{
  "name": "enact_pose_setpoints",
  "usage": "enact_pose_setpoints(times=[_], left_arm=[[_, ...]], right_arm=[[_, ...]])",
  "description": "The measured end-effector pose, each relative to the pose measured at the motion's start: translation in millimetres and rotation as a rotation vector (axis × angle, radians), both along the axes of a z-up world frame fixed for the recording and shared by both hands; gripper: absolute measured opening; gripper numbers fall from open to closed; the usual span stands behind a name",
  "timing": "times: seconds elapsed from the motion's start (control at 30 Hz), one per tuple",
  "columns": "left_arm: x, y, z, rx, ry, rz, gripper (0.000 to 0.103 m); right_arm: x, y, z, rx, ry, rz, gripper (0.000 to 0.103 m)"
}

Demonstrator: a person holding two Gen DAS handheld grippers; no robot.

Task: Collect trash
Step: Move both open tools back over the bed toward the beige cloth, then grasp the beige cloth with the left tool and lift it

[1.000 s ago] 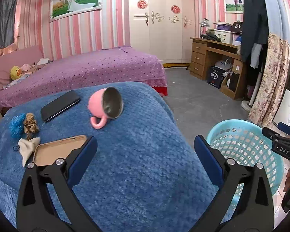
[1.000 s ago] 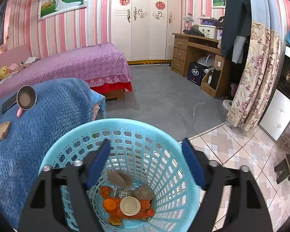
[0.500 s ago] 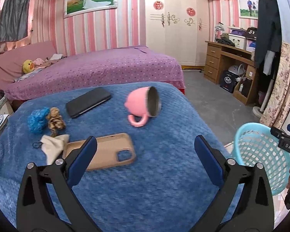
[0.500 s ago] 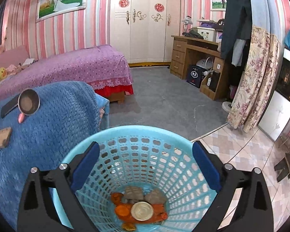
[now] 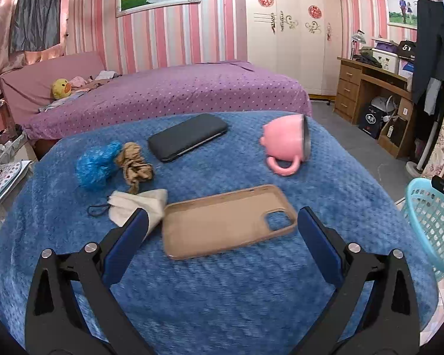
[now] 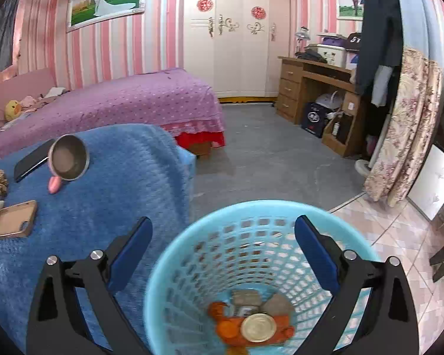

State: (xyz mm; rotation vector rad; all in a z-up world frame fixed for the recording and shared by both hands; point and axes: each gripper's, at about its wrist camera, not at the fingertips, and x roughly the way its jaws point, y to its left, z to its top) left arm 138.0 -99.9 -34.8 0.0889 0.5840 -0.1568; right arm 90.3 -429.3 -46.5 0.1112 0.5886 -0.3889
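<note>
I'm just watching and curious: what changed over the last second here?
The left gripper, open and empty, swung from the basket side across the blue blanket toward the phone case. The right gripper opened wider and drew back above the basket, holding nothing. The pink mug and basket trash stayed put.

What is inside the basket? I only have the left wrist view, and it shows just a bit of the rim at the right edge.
Observer: The right wrist view looks down into the basket. An orange wrapper and a round pale lid lie at the bottom.
Operator: Is the right claw carrying anything?
Observer: No. The right claw hangs open above the basket with nothing between its fingers.
Operator: Is the pink mug empty? I see it only from the side.
Observer: The right view faces the mug mouth: a bare metal inside, nothing in it.
</note>
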Motion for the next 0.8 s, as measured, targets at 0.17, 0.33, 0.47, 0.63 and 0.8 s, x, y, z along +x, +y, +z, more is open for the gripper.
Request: enact_pose_setpoints(times=[0.17, 0.33, 0.47, 0.63, 0.8], left_arm=[[12, 29, -6, -0.008, 0.016, 0.04, 0.097], [22, 54, -14, -0.001, 0.039, 0.085, 0.097], [32, 76, -23, -0.011, 0.077, 0.112, 0.097], [40, 86, -34, -0.029, 0.129, 0.126, 0.097], [51, 84, -41, -0.022, 0.168, 0.124, 0.095]], right_arm=[[13, 28, -2, -0.003, 0.001, 0.042, 0.095], [24, 53, -6, -0.008, 0.015, 0.083, 0.095], [30, 73, -9, -0.015, 0.022, 0.114, 0.095], [35, 91, -11, -0.024, 0.038, 0.145, 0.095], [39, 102, -14, -0.027, 0.05, 0.164, 0.095]])
